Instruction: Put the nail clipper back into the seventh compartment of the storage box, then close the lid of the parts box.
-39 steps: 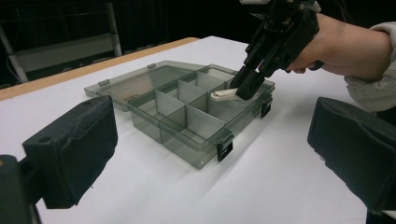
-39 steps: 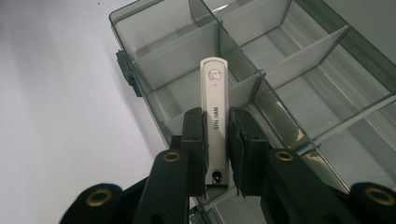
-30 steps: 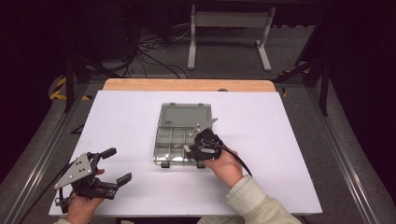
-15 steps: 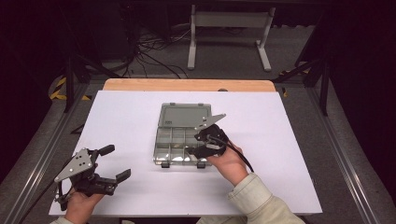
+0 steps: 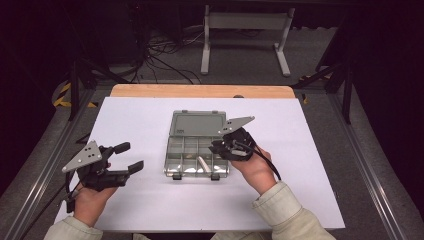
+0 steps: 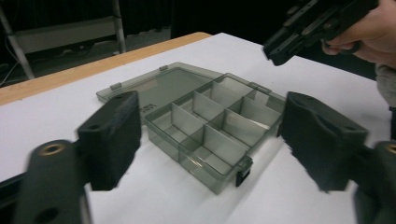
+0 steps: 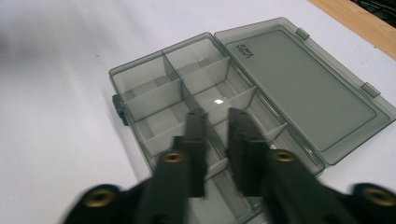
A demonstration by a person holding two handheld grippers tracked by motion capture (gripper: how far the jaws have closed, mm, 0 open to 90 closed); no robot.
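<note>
Inventory, non-task items.

1. White sheet (image 5: 145, 112): covers the worktop almost edge to edge.
2. Wooden strip (image 5: 200, 91): bare board along the worktop's far edge.
3. Metal rails (image 5: 372, 172): one along each side edge of the worktop, left and right.
4. Pale metal stand (image 5: 245, 22): upright on the grey floor (image 5: 240, 67) beyond the far edge.
5. Black cables (image 5: 165, 65): loose tangle on the floor, beyond the far left corner.
6. Yellow-and-black striped marking (image 5: 64, 95): on the floor off the far left corner.

My right gripper (image 5: 218, 146) hovers over the open compartment box (image 5: 197, 145); my left gripper (image 5: 131, 157) sits apart, jaws spread.
</note>
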